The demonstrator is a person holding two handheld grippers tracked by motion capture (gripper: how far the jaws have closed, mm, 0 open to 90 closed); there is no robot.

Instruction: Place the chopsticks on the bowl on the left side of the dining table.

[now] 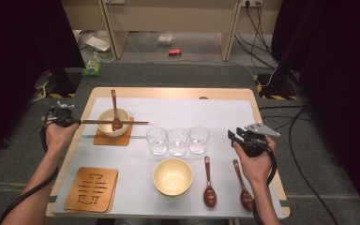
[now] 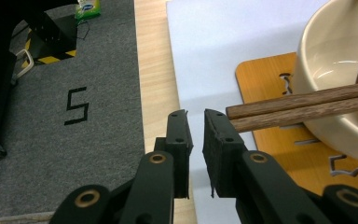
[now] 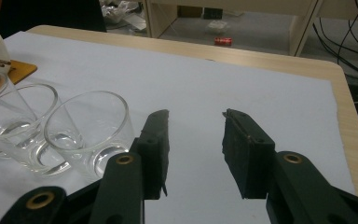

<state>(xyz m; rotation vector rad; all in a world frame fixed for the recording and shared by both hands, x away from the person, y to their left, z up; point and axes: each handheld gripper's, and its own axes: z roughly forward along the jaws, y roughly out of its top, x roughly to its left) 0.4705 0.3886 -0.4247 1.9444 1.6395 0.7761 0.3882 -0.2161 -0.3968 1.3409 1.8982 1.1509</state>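
Note:
A pair of wooden chopsticks (image 1: 117, 122) lies across the rim of a cream bowl (image 1: 107, 127) that holds a brown spoon (image 1: 114, 105) and stands on an orange coaster (image 1: 104, 138). My left gripper (image 1: 76, 122) is at the table's left edge, level with the chopsticks' near ends. In the left gripper view the jaws (image 2: 196, 114) stand a narrow gap apart with nothing between them. The chopstick ends (image 2: 261, 112) sit just beside the right-hand jaw's tip. My right gripper (image 1: 231, 135) hovers open at the right of the mat, empty (image 3: 196, 114), beside three glasses (image 1: 177, 140).
An empty cream bowl (image 1: 172, 176) sits at front centre, with two brown spoons (image 1: 209, 183) (image 1: 243, 185) to its right. A second orange coaster (image 1: 92, 189) lies at the front left. A white mat (image 1: 215, 112) covers the wooden table. The nearest glass (image 3: 91, 130) stands left of the right jaws.

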